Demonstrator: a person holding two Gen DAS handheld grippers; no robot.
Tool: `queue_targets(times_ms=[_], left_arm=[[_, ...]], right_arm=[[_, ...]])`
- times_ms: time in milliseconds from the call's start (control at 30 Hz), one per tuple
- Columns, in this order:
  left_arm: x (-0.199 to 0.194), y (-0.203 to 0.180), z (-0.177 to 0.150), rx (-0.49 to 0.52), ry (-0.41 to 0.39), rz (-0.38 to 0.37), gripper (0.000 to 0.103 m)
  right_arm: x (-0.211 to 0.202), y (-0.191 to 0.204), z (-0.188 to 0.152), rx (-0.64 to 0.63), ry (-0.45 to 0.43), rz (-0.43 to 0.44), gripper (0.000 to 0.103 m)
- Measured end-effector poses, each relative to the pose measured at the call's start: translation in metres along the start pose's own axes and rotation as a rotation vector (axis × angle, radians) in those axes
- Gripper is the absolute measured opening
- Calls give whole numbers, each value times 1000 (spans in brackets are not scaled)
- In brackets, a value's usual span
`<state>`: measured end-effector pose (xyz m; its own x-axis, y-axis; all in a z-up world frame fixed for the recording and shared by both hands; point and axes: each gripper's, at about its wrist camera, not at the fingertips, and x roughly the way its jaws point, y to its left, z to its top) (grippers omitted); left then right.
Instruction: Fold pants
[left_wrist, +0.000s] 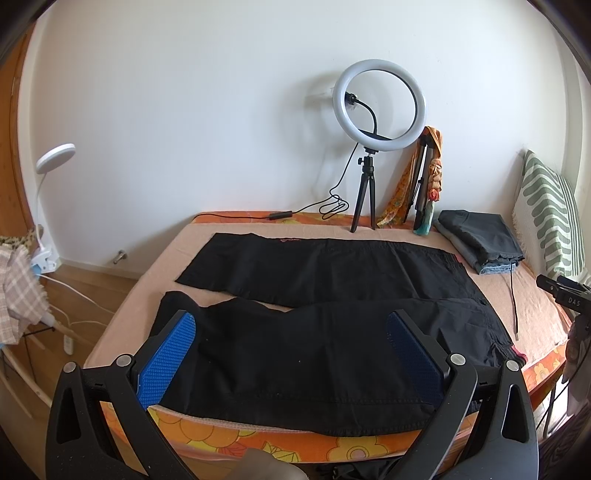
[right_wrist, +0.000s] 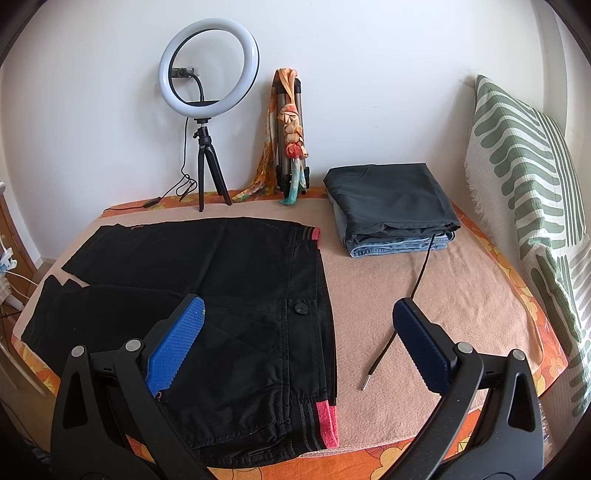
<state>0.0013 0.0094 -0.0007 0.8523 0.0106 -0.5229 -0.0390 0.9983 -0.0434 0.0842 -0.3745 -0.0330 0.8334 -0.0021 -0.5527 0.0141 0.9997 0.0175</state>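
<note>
Both grippers, left (left_wrist: 291, 354) and right (right_wrist: 297, 341), gape over black pants (right_wrist: 207, 295); only right wrist shows waistband (right_wrist: 327, 421)

The black pants (right_wrist: 207, 295) are spread flat and unfolded on a beige blanket (right_wrist: 424, 295), with the two legs laid side by side and a narrow gap of blanket seen between them toward the hems. The waistband, edged in red with grey stripes, is turned toward the middle of the bed. A round black button is seen near the waist. The near leg is lightly wrinkled.
</note>
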Motion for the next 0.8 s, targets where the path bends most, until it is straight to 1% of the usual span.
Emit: queue_targets(times_ms=[267,633,733,800], left_arm=[[1,0,0,1,2,-7,103],[3,0,1,5,1,9,103],[6,3,0,1,16,6,103],[11,6,-1,-12,44,-18,103]], right_arm=[[1,7,-1,-12,6,8,103],[3,7,-5,-25,7,24,103],[2,7,-6,-29,-1,32,103],[4,8,-7,-32,2,41,103]])
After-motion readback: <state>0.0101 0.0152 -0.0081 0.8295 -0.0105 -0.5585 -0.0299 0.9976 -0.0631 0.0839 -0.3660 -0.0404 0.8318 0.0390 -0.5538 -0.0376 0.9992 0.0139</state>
